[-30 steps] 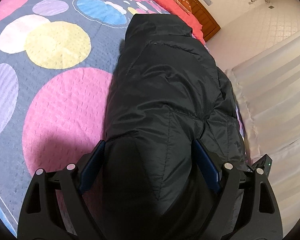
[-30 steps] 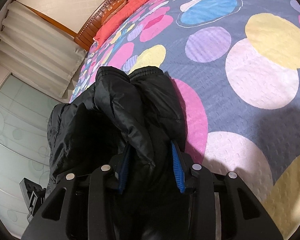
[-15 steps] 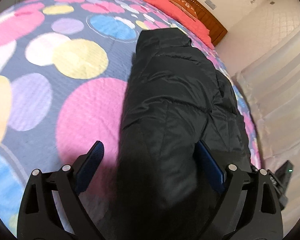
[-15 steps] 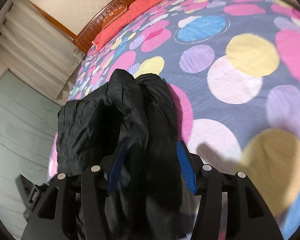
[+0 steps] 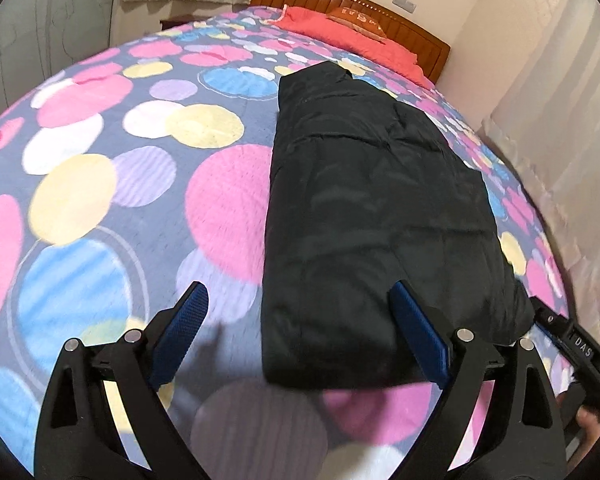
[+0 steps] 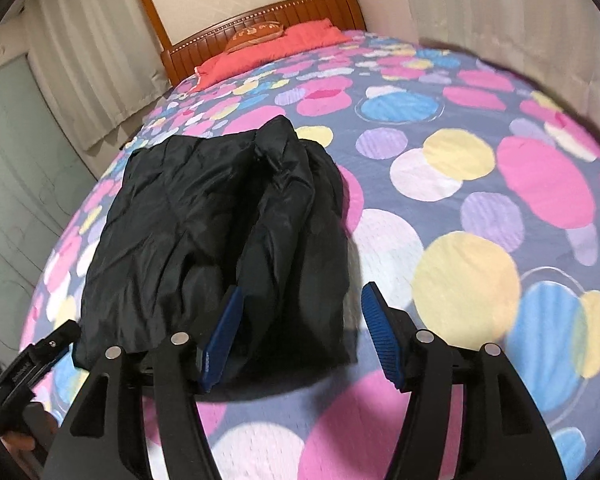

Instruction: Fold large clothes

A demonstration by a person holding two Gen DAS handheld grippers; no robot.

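Black puffy quilted jacket (image 5: 372, 216) (image 6: 220, 232), folded lengthwise into a long narrow bundle, lying flat on the dotted bedspread (image 5: 100, 184) (image 6: 480, 208), collar end toward the headboard, sleeve ridged along the top.

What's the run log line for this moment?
left gripper: open, empty | right gripper: open, empty | black puffer jacket: folded, lying on polka-dot bedspread

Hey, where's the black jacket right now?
The black jacket lies folded on the polka-dot bedspread, ahead of both open grippers, toward the bed's curtain-side edge.
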